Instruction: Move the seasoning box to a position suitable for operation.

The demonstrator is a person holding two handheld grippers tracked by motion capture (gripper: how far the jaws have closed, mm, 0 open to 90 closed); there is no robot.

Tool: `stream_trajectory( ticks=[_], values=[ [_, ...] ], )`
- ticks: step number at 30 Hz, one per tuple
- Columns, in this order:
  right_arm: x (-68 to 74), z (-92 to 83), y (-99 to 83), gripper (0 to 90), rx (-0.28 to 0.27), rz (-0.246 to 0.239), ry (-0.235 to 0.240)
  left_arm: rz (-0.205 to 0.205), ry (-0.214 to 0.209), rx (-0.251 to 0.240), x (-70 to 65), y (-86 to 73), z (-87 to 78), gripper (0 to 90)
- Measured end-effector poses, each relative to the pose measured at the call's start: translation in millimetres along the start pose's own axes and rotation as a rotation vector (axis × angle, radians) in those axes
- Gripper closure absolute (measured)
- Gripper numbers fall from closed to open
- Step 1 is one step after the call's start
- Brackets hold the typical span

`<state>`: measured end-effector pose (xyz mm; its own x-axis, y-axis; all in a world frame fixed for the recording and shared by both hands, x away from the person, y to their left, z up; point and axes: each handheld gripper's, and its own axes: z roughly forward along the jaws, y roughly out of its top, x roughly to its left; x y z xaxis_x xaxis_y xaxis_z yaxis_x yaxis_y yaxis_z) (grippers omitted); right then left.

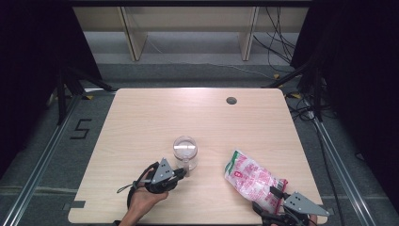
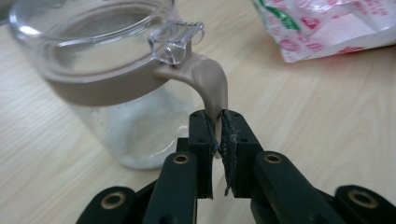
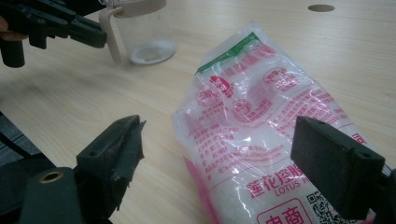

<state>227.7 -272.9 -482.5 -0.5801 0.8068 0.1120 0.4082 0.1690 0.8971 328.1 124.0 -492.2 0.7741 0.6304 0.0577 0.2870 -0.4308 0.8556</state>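
My left gripper and right gripper are black. Each carries a grey three-cornered plate with dark screws. Brass-coloured rivets stud my jaw links, and a black cable loops off the left one.

My left gripper, low and left of centre in the high view, has its jaws pinched together, my left hand under it. My right gripper, at the lower right edge, has its jaws spread wide.
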Motion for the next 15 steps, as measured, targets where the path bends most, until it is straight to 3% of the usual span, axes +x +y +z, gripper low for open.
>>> stream_trajectory(
  ticks=[2,3,4,6,7,8,9,12,14,15],
  values=[
    [-1.1,0.3,0.1,17.5,-0.001,-0.013,-0.003,-0.04,0.014,0.004,4.6,-1.4,-1.9,78.4],
    [-1.3,0.7,0.1,17.5,-0.002,-0.016,-0.003,-0.065,0.012,-0.018,4.0,-0.9,-0.8,75.0],
    [1.1,0.7,-0.1,17.5,0.003,0.015,0.0,-0.08,0.003,-0.031,2.2,0.2,1.1,71.8],
    [1.8,0.6,-0.4,17.5,0.009,0.017,0.001,-0.1,-0.005,-0.036,-2.5,3.7,6.6,61.4],
    [-0.5,1.1,-0.1,17.5,-0.001,-0.011,0.0,-0.106,-0.004,-0.039,-4.6,5.5,9.9,60.5],
    [-0.4,0.9,0.2,17.5,-0.004,-0.011,0.0,-0.106,-0.004,-0.039,-4.6,5.5,9.9,60.3],
    [0.2,1.1,0.3,17.5,-0.002,-0.004,0.005,-0.092,0.024,-0.03,-5.1,8.5,16.7,61.1],
    [-0.4,1.2,0.0,17.4,-0.008,-0.009,0.004,-0.119,0.045,-0.03,-5.2,7.5,24.4,69.3],
    [0.1,1.0,0.6,17.4,-0.01,-0.006,0.006,-0.12,0.057,-0.033,-2.9,4.9,23.8,74.3],
    [-0.1,1.2,0.4,17.4,-0.007,-0.005,0.004,-0.112,0.083,-0.023,-0.5,2.7,20.1,73.8]
  ],
)
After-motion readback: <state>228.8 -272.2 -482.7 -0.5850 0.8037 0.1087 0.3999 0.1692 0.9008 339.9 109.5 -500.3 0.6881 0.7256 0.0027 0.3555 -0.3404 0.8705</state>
